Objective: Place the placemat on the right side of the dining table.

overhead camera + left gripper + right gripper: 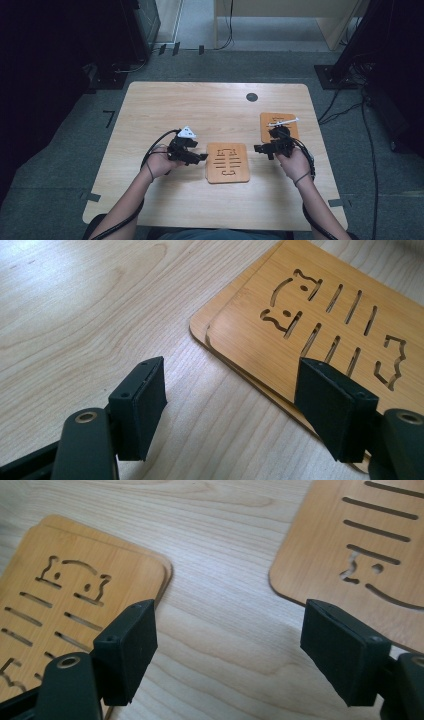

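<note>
So the left gripper (202, 157) sits with its jaws apart and nothing between them, right at the left edge of the wooden boards (228, 162) in the middle of the tabletop (165, 102). From the left gripper view you can tell there are two thin boards (320, 315) stacked, the top one shifted a bit so the lower edge peeks out. The right gripper (261, 148) is spread too, empty, hovering over bare wood between that stack (75, 585) and a third cut-out board (360, 535) off to the right, which has a small white thing (283, 121) lying on it in the high view, too small to identify. My guess on handling: these look like thin bamboo or ply, so light and stiff, no flex, but flat on the tabletop with nothing to get under. The finish looks smooth, so probably a bit slippery. I'd go for the offset corner, where the top board overhangs, and pinch across the thin edge there, or slide it to the tabletop edge first. The slots look too narrow for these fat pads (145, 405).
</note>
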A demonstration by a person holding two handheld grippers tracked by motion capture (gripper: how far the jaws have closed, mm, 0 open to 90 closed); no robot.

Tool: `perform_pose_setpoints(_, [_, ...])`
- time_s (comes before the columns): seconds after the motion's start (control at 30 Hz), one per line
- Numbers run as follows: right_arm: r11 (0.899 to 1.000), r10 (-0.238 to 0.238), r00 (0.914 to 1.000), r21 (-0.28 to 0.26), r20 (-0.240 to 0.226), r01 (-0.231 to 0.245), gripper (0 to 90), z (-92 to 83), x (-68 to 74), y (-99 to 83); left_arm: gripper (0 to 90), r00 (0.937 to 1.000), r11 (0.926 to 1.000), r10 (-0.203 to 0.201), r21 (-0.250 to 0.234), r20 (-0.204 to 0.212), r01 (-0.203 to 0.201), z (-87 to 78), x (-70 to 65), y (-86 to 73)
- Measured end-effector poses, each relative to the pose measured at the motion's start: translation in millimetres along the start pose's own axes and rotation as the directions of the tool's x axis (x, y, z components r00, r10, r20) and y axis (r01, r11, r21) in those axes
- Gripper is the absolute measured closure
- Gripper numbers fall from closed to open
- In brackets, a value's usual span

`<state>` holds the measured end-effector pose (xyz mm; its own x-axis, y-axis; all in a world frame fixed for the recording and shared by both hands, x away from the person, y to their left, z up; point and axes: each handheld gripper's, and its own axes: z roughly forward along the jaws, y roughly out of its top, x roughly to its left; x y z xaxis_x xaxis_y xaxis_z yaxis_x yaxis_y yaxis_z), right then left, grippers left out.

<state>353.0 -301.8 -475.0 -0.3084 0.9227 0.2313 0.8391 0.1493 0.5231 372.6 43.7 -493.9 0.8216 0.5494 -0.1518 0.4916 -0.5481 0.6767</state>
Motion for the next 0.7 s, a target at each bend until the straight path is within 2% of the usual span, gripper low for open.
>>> perform_pose_setpoints(0.13, [1.000, -0.018, 0.9998, 0.001, -0.008, 0.018, 22.9, 0.2, 4.1, -3.6, 27.8, 1.0000, 1.0000, 0.000, 0.002, -0.001, 0.000, 0.2, 0.7, -0.3])
perform_pose_setpoints(0.23, [0.999, -0.053, 0.9986, -0.001, -0.007, 0.053, 23.1, 1.8, 7.1, -6.4, 27.8, 1.0000, 1.0000, 0.000, 0.004, -0.002, 0.000, 0.8, 1.8, -0.6])
perform_pose_setpoints(0.37, [0.998, -0.059, 0.9980, -0.005, -0.022, 0.059, 23.3, 4.6, 11.4, -8.3, 27.8, 1.0000, 1.0000, 0.002, 0.005, -0.001, -0.002, 1.9, 2.4, -0.8])
perform_pose_setpoints(0.5, [0.995, -0.101, 0.9947, -0.008, -0.015, 0.101, 23.7, 9.2, 15.2, -10.1, 27.7, 1.0000, 0.9999, 0.003, 0.010, -0.003, -0.003, 3.0, 3.0, -1.3])
perform_pose_setpoints(0.7, [0.993, -0.116, 0.9929, -0.006, -0.026, 0.116, 23.7, 16.7, 20.2, -12.5, 27.7, 1.0000, 0.9999, 0.004, 0.017, -0.006, -0.004, 4.9, 4.4, -2.3])
